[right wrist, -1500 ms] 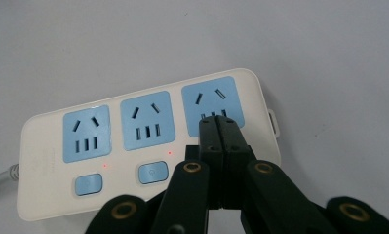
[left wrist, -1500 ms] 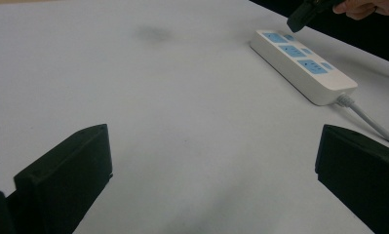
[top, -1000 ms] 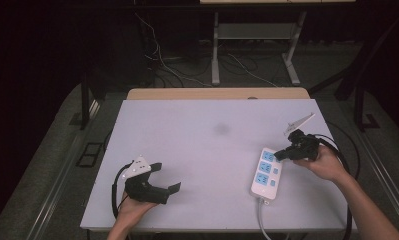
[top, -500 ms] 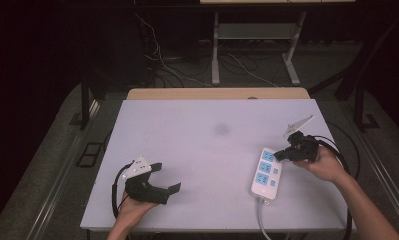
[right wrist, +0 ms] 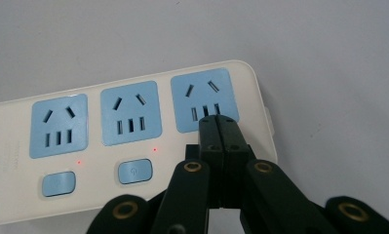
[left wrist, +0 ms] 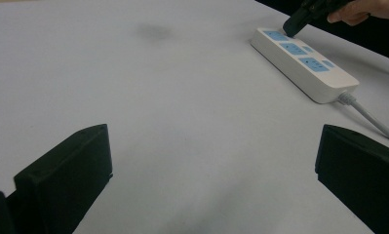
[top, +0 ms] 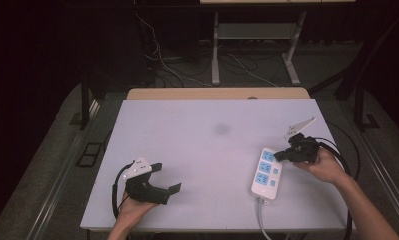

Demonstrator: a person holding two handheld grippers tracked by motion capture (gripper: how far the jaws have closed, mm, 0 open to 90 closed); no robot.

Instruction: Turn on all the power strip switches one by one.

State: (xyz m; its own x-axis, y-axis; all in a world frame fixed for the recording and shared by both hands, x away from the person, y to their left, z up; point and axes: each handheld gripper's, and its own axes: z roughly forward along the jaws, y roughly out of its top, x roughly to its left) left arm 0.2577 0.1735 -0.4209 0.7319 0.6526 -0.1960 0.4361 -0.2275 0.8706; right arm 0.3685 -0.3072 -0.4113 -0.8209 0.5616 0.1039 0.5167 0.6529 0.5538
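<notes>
A white power strip (top: pixel 267 174) with three blue sockets lies on the right side of the white table (top: pixel 207 150), its cord (top: pixel 261 220) running off the near edge. My right gripper (top: pixel 278 156) is shut, its tips over the strip's far end. In the right gripper view the strip (right wrist: pixel 128 117) shows two blue buttons (right wrist: pixel 135 170) with small red lights, and the shut right gripper (right wrist: pixel 217 119) covers the spot below the third socket. My left gripper (top: pixel 168 177) rests open at the near left, holding nothing. In the left gripper view the left gripper (left wrist: pixel 214 136) faces the strip (left wrist: pixel 304 63) and the right gripper (left wrist: pixel 292 27).
A wooden strip (top: pixel 217 93) borders the table's far edge. Beyond it stand a metal frame (top: pixel 216 50) and loose cables (top: pixel 162 60) on the dark floor. Each gripper trails a black cable (top: pixel 348 160) at the table's sides.
</notes>
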